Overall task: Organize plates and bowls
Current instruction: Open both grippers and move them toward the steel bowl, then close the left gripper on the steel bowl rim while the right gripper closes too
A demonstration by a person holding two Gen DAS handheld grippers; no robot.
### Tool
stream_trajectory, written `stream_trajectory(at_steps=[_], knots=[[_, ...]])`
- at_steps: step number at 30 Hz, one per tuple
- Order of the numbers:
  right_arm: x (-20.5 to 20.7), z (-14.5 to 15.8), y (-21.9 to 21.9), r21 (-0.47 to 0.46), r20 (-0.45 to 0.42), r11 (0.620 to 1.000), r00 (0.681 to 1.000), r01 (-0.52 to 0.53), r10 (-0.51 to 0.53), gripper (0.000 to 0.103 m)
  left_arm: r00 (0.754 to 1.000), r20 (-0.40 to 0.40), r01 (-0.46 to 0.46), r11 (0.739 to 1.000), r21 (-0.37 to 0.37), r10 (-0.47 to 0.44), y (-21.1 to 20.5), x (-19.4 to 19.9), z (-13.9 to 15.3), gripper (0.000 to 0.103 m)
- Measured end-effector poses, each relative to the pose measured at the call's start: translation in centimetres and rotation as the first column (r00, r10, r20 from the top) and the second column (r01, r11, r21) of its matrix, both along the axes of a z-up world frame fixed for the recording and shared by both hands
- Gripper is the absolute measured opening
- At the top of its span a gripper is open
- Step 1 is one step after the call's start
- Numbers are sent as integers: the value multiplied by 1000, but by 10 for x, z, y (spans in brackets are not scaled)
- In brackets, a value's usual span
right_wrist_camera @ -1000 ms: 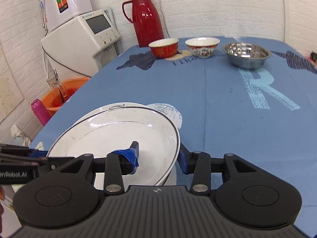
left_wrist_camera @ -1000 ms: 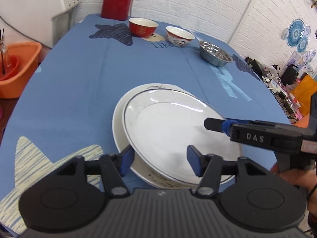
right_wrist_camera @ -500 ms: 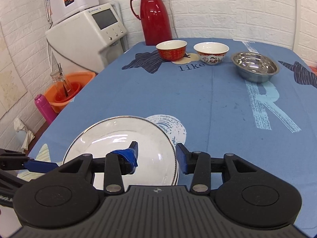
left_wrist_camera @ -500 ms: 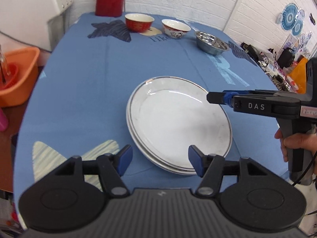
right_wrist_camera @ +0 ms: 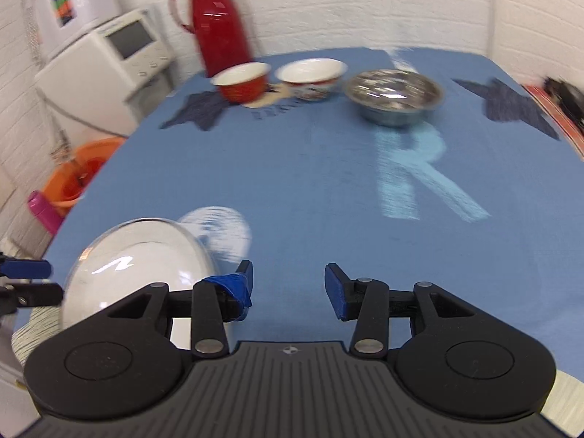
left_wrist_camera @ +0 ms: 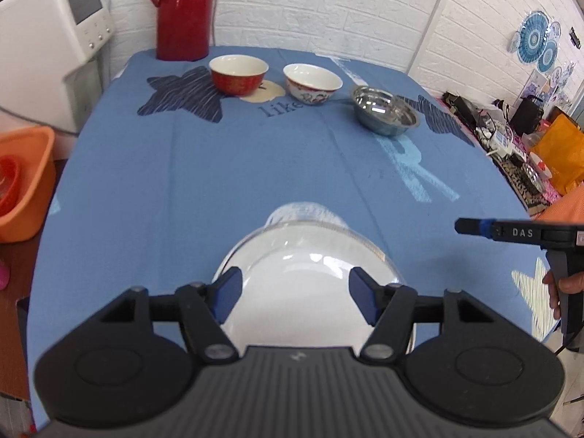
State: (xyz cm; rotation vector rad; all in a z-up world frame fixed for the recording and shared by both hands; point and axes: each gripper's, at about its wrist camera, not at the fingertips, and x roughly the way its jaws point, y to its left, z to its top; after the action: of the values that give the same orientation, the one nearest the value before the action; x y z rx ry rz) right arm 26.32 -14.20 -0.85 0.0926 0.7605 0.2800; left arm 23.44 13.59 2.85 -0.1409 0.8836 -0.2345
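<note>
Stacked white plates [left_wrist_camera: 303, 270] lie on the blue tablecloth near the front edge; they also show at the lower left of the right wrist view [right_wrist_camera: 135, 259]. My left gripper [left_wrist_camera: 295, 294] is open and empty, hovering above the plates. My right gripper [right_wrist_camera: 288, 286] is open and empty, above bare cloth to the right of the plates; it also shows in the left wrist view [left_wrist_camera: 511, 231]. At the far end stand a red bowl [left_wrist_camera: 238, 74], a white patterned bowl [left_wrist_camera: 312, 83] and a steel bowl [left_wrist_camera: 385, 114].
A red thermos [left_wrist_camera: 182, 11] stands at the far table edge behind the bowls. A white appliance [left_wrist_camera: 47, 25] and an orange basin [left_wrist_camera: 22, 182] are off the table to the left. Clutter sits beyond the right table edge [left_wrist_camera: 518, 153].
The top plate was let go and now rests stacked on the lower one. Both grippers have pulled back and risen; the right one has moved rightward off the plates and opened wider.
</note>
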Motion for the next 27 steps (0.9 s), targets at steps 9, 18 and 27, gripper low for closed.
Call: stream_trajectory(at_steps=[9, 18, 27], knots=[[80, 8, -81, 138, -42, 968, 978, 210, -206, 29, 992, -102, 57, 992, -109, -69, -81, 161, 9, 65], [224, 25, -91, 110, -82, 970, 974, 218, -210, 30, 972, -233, -7, 995, -98, -16, -150, 319, -33, 65], [300, 8, -75, -36, -145, 991, 980, 129, -133, 31, 964, -266, -17, 998, -53, 2, -166, 359, -65, 65]])
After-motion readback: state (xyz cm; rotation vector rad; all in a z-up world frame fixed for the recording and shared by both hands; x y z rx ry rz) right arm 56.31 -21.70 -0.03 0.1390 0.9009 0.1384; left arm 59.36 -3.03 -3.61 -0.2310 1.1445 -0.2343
